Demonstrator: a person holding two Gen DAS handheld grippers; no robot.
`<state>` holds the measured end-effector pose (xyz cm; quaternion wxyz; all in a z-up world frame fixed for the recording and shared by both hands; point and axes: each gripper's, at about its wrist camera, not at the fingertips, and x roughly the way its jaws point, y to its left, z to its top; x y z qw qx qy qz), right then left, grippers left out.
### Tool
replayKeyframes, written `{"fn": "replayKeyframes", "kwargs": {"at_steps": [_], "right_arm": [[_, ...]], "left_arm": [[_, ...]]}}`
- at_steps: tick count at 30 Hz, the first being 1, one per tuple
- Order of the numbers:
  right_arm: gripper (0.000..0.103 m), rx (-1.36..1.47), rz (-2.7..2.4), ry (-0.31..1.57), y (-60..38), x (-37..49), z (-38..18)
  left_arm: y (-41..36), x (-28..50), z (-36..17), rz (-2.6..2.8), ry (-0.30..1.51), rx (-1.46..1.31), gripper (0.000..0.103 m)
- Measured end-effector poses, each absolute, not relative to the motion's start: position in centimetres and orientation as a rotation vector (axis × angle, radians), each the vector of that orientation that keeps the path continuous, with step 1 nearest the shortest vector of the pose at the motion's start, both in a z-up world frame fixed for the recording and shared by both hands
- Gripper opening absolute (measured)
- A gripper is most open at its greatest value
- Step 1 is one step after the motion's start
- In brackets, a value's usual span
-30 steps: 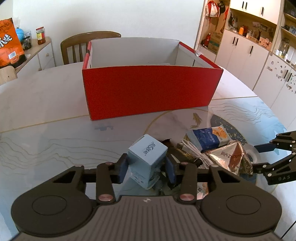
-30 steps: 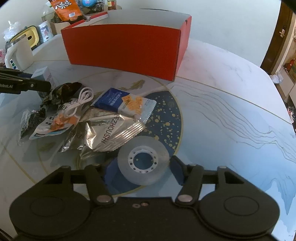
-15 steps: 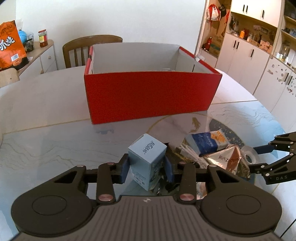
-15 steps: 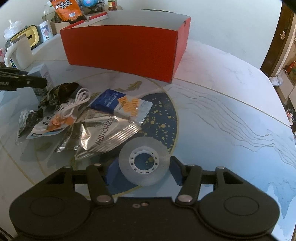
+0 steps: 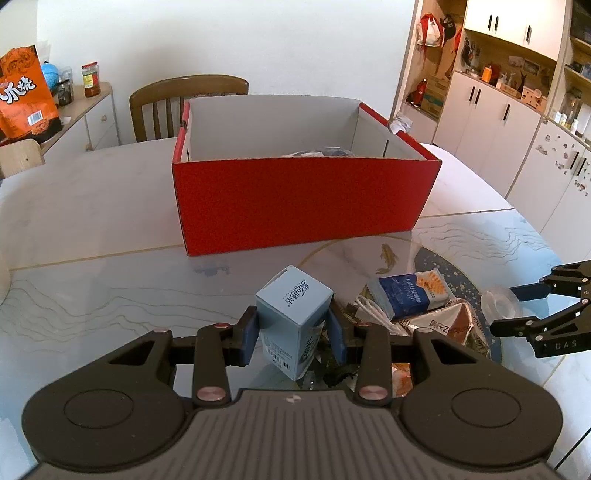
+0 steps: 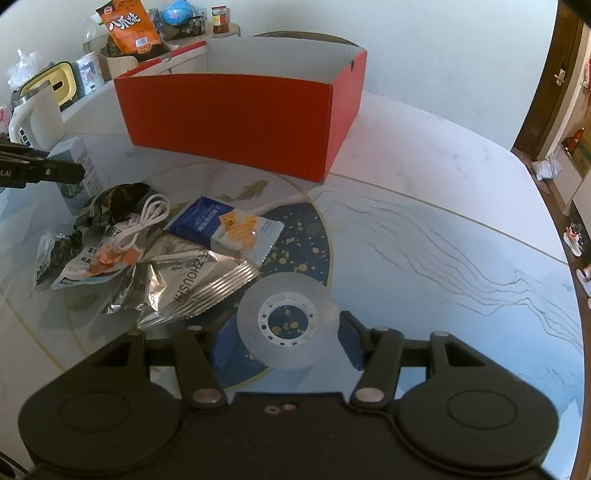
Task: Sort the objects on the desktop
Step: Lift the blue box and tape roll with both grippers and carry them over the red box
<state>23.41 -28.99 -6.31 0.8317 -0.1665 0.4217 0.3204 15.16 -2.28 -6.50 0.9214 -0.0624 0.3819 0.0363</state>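
Observation:
My left gripper is shut on a small light-blue carton and holds it tilted above the table, short of the open red box. My right gripper is shut on a clear tape roll and holds it just above the table; the roll also shows in the left wrist view. A pile of loose items lies between the grippers: a blue snack packet, a silver foil bag, a white cable and dark wrappers.
The red box stands at the far middle of the marble table with something dark inside. A wooden chair stands behind it. A white kettle and a sideboard with an orange snack bag are at the left.
My left gripper has lifted the blue carton off the pile and raised it. My right gripper has closed on the tape roll and lifted it a little off the table.

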Motion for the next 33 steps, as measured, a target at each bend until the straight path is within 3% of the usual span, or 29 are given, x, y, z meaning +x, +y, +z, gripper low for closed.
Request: {"fn": "replayKeyframes", "kwargs": {"at_steps": [33], "right_arm": [[0.058,-0.309,0.699,0.845,-27.8,24.5,-0.7]], "left_arm": [[0.1,16.4,-2.0,-0.041,0.757,-0.115,0.038]]}}
